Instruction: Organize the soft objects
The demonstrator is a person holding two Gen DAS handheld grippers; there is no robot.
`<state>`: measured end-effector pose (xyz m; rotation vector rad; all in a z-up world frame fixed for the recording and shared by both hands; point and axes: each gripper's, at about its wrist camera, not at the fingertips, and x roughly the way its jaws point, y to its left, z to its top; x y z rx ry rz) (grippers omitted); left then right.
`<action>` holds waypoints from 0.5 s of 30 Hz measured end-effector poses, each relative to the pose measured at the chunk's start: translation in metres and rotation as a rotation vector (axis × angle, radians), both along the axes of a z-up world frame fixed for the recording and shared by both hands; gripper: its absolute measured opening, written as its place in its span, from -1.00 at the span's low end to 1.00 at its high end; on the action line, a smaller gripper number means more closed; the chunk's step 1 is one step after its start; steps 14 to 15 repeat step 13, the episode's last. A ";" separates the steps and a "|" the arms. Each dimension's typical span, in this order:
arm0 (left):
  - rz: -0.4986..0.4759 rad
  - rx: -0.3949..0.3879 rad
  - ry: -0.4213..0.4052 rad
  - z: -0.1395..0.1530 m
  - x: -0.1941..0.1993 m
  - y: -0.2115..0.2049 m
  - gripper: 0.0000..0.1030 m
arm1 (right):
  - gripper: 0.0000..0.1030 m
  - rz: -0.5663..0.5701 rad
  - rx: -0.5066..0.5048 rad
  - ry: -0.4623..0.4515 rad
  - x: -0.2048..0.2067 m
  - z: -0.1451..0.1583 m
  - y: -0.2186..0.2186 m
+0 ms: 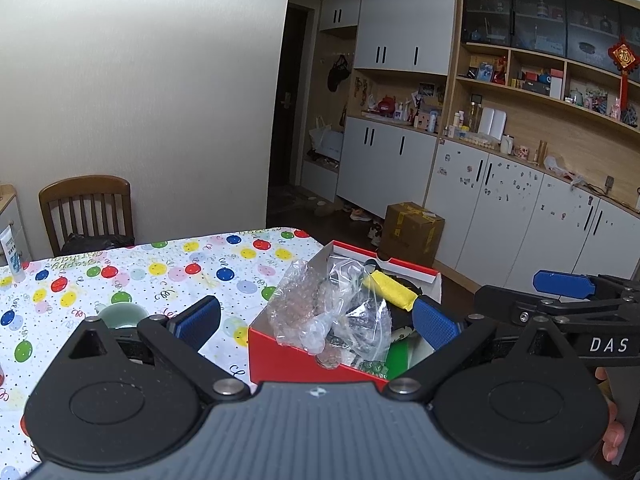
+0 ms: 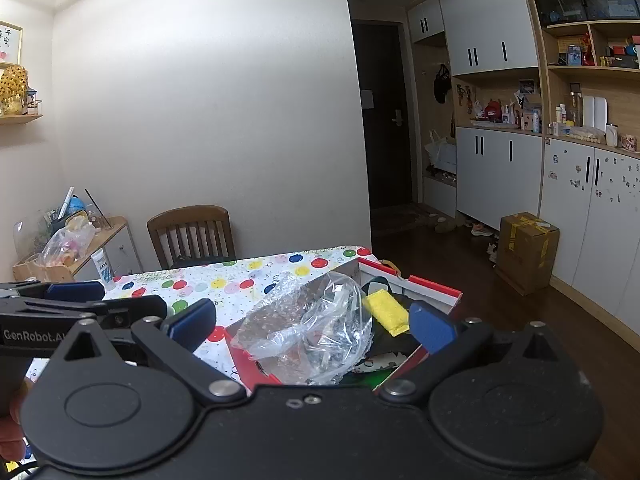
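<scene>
A red cardboard box (image 1: 304, 356) (image 2: 248, 364) stands on the table's right end. It holds crumpled clear plastic bags and bubble wrap (image 1: 320, 308) (image 2: 308, 328), a yellow sponge (image 1: 394, 290) (image 2: 387, 312) and dark and green soft items underneath. My left gripper (image 1: 316, 318) is open and empty, jaws spread wide just above and before the box. My right gripper (image 2: 312, 322) is open and empty too, hovering over the same box. The right gripper's body also shows in the left wrist view (image 1: 568, 296), and the left gripper's body shows in the right wrist view (image 2: 76, 300).
The table has a balloon-print cloth (image 1: 168, 276) (image 2: 248, 280). A pale green cup (image 1: 122, 314) sits by my left finger. A white tube (image 1: 12, 254) stands far left. A wooden chair (image 1: 86, 212) (image 2: 190, 232) is behind the table. A brown carton (image 1: 412, 232) sits on the floor by white cabinets.
</scene>
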<state>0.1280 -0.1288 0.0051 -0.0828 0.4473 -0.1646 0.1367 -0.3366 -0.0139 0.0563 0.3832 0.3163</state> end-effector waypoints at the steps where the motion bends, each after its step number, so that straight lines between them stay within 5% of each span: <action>1: 0.000 -0.001 -0.001 0.000 0.000 0.000 0.99 | 0.99 0.000 0.001 0.002 0.001 0.000 0.000; 15: 0.007 0.005 0.006 -0.003 0.007 -0.002 0.99 | 0.99 -0.001 0.003 0.012 0.004 -0.002 -0.001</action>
